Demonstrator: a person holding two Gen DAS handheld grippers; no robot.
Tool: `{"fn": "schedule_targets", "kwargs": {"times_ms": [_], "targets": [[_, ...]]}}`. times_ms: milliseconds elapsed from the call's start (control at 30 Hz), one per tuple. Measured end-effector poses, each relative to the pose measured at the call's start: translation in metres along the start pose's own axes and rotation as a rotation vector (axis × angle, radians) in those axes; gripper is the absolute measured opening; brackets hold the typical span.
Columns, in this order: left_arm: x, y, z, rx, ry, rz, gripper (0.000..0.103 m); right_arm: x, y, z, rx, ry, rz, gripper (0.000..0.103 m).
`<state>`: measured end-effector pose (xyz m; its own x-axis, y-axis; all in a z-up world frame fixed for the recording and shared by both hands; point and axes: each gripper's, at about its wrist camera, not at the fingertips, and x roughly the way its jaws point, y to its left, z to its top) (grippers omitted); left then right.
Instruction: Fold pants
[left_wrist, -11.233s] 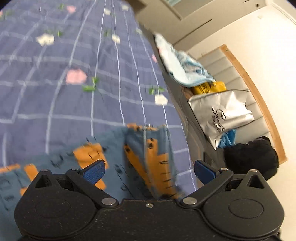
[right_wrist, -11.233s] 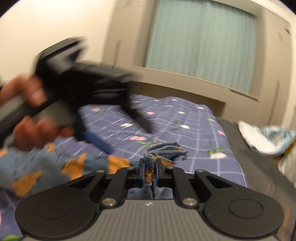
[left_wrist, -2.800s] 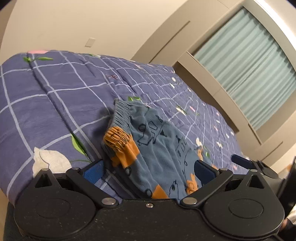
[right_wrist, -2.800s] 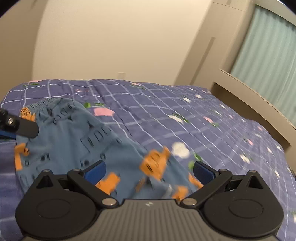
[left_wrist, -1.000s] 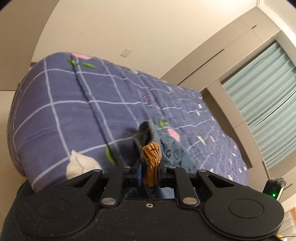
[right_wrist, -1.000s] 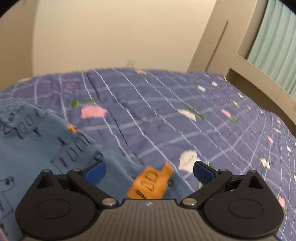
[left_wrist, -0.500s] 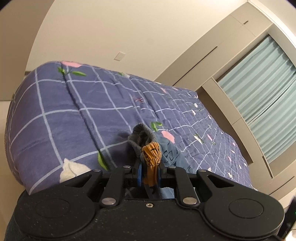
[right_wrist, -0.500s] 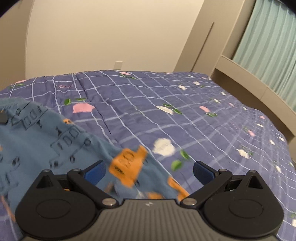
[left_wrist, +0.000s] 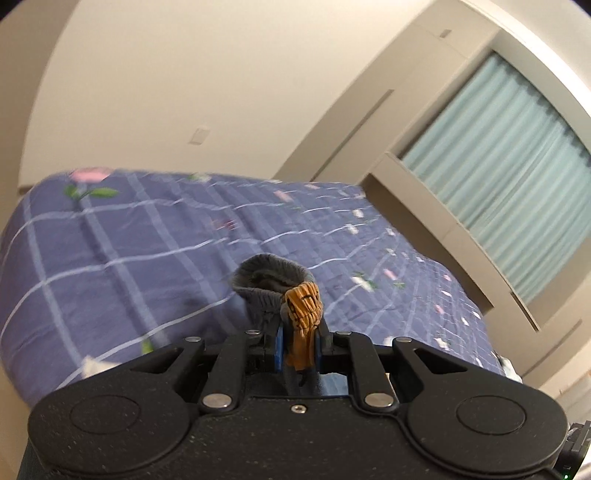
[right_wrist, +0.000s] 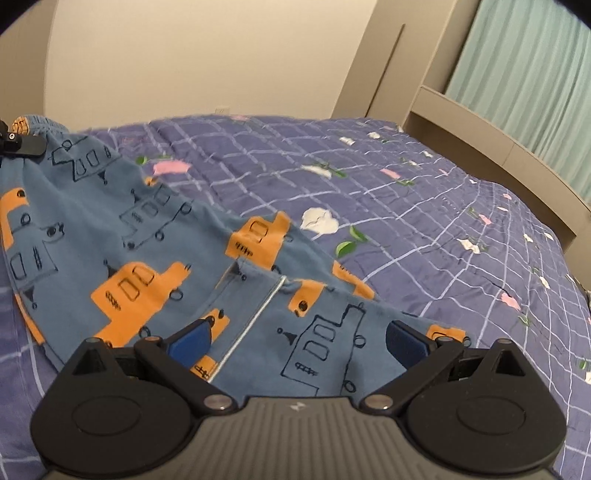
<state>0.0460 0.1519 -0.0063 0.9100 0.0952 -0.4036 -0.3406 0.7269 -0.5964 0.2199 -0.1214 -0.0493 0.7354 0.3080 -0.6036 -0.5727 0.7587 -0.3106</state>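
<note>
The left tool (left_wrist: 298, 345) is clamped on the gathered waistband of the pants (left_wrist: 291, 295), a bunch of grey-blue elastic and orange print standing up between its blue pads; compared with a second ago the pinch is the same, but the bundle now sits higher against the purple checked quilt (left_wrist: 110, 236), and more wall and the pale green curtain (left_wrist: 517, 184) fill the top of the left wrist view. In the right wrist view that same left tool (right_wrist: 22, 142) shows at the far left edge, holding the waistband lifted off the bed, so the pants (right_wrist: 147, 240) hang from it in a slope down toward the camera. The rest of the blue fabric with orange vehicle prints lies spread on the quilt (right_wrist: 424, 192), a white seam line running through it. The right tool (right_wrist: 297, 341) is spread wide, its pads apart just above the cloth and gripping nothing; a second ago only a small corner of fabric lay under it, and now the pants reach across its whole span.
</note>
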Motion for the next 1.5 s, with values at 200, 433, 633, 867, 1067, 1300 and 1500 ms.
{"fn": "schedule_targets", "kwargs": {"times_ms": [200,433,633,867,1067,1300,1500], "targets": [[0.000,-0.055,0.008,0.132,-0.020,-0.122,0.016,-0.032,-0.021,-0.014,0.065,-0.031,-0.042,0.103],[0.011,-0.129,-0.004,0.281,0.023,-0.283,0.016,-0.086,-0.059,-0.048,0.238,-0.023,-0.137,0.103],[0.031,-0.187,-0.039,0.417,0.111,-0.386,0.016,-0.123,-0.091,-0.091,0.408,0.011,-0.229,0.103],[0.059,-0.228,-0.094,0.567,0.230,-0.424,0.016,-0.148,-0.114,-0.131,0.523,0.023,-0.298,0.103],[0.079,-0.236,-0.134,0.641,0.322,-0.407,0.016,-0.156,-0.126,-0.151,0.553,0.034,-0.322,0.103],[0.090,-0.233,-0.160,0.684,0.393,-0.378,0.018,-0.156,-0.133,-0.163,0.588,0.041,-0.329,0.103],[0.084,-0.234,-0.162,0.702,0.404,-0.389,0.034,-0.155,-0.134,-0.166,0.600,0.046,-0.326,0.103]]}}
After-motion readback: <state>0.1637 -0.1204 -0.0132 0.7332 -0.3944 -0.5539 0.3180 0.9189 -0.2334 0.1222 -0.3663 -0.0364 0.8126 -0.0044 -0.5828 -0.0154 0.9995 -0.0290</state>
